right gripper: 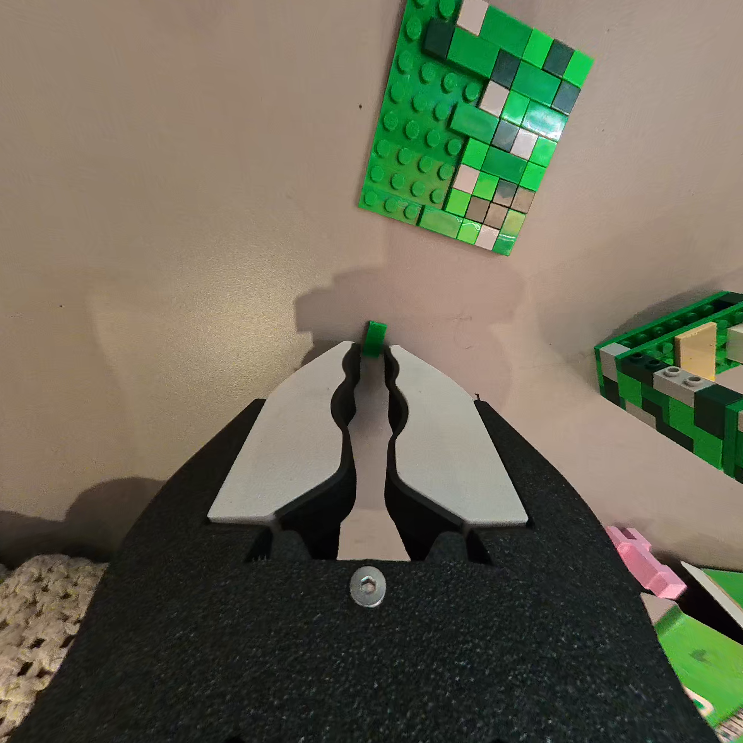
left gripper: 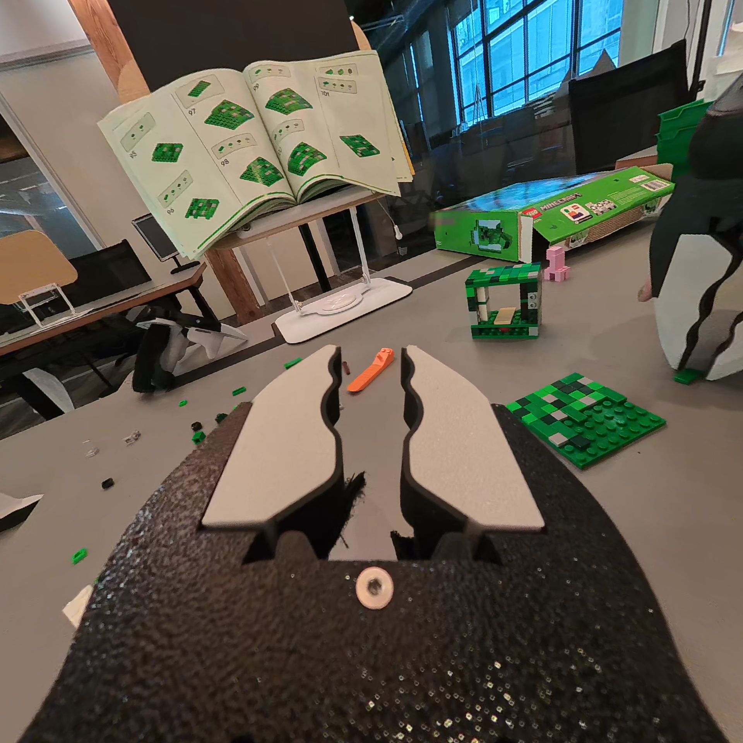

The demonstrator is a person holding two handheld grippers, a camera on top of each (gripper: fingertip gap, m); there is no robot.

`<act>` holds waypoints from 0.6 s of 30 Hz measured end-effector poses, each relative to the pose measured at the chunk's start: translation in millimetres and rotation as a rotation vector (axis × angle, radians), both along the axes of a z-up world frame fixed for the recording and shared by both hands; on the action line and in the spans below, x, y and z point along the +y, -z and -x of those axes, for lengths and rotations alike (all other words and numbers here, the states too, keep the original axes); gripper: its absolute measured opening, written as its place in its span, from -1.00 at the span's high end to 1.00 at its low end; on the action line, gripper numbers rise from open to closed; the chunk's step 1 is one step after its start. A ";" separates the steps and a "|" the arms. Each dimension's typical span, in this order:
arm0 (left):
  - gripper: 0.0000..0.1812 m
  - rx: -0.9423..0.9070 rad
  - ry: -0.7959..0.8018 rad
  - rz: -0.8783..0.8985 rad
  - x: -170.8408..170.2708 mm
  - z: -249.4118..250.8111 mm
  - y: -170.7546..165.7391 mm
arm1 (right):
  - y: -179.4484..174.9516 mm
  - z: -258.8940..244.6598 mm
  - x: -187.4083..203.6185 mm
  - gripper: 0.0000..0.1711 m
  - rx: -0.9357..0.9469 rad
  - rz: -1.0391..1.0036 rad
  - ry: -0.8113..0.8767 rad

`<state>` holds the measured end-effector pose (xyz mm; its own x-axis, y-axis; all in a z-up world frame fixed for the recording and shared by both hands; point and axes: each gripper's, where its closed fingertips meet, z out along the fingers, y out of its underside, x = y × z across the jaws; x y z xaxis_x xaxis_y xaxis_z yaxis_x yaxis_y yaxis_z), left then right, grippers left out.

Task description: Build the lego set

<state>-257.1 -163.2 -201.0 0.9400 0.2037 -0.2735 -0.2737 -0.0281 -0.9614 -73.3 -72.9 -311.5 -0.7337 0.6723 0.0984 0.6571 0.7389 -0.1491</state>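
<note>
A green baseplate (left gripper: 615, 426), about half covered with green, dark and grey tiles, lies on the grey table (left gripper: 442, 362) to the right of my left gripper (left gripper: 372, 356). That gripper is open and empty, with an orange brick separator (left gripper: 370, 370) just beyond its tips. My right gripper (right gripper: 370, 350) points down at the table and is shut on a small green tile (right gripper: 376, 338) at its tips. The right gripper (left gripper: 699, 313) and its tile (left gripper: 688, 376) also show at the right edge of the left wrist view. The baseplate (right gripper: 406, 120) lies ahead of it.
A green cube-frame build (left gripper: 504, 299) (right gripper: 683, 406), a pink figure (left gripper: 557, 265) (right gripper: 643, 563) and the set's box (left gripper: 563, 209) stand behind. An open instruction book (left gripper: 261, 140) rests on a stand. Loose small pieces (left gripper: 197, 436) lie at left. A crocheted cloth (right gripper: 32, 595) lies at lower left. The left gripper's tips are roughly 25 cm from the right gripper's. The pink figure (right gripper: 643, 563) is about 20 cm from my right fingertips and 35 cm from my left. Look for it in the left wrist view (left gripper: 557, 261) too.
</note>
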 end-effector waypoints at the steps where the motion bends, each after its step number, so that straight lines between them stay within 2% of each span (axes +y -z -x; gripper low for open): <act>1: 0.69 0.002 -0.009 -0.004 -1.2 1.5 -0.9 | -0.2 0.1 -0.3 0.85 0.001 0.003 0.003; 5: 0.68 -0.015 -0.110 -0.056 -21.1 22.8 -12.2 | -10.5 -1.8 0.8 0.75 0.040 0.002 -0.003; 8: 0.64 -0.069 -0.231 -0.042 -52.5 57.0 -13.7 | -35.2 3.0 -13.4 0.68 0.196 0.134 -0.052; 10: 0.65 -0.093 -0.258 0.052 -68.0 78.0 -3.4 | -51.1 9.9 -24.7 0.62 0.344 0.245 -0.087; 14: 0.61 -0.164 -0.151 0.350 -63.6 102.7 25.2 | -74.1 27.4 -44.9 0.59 0.700 0.489 -0.125; 16: 0.69 -0.060 -0.075 0.511 -48.4 112.6 32.1 | -79.7 31.6 -48.3 0.63 0.832 0.587 -0.118; 18: 0.72 0.069 0.069 0.674 -29.4 113.5 40.4 | -83.6 35.5 -48.6 0.64 0.921 0.668 -0.097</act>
<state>-370.6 -192.6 -241.4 0.9208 -0.0920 -0.3790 -0.3560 -0.5950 -0.7206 -108.8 -121.5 -227.9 -0.6194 0.7372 0.2700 0.0392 0.3725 -0.9272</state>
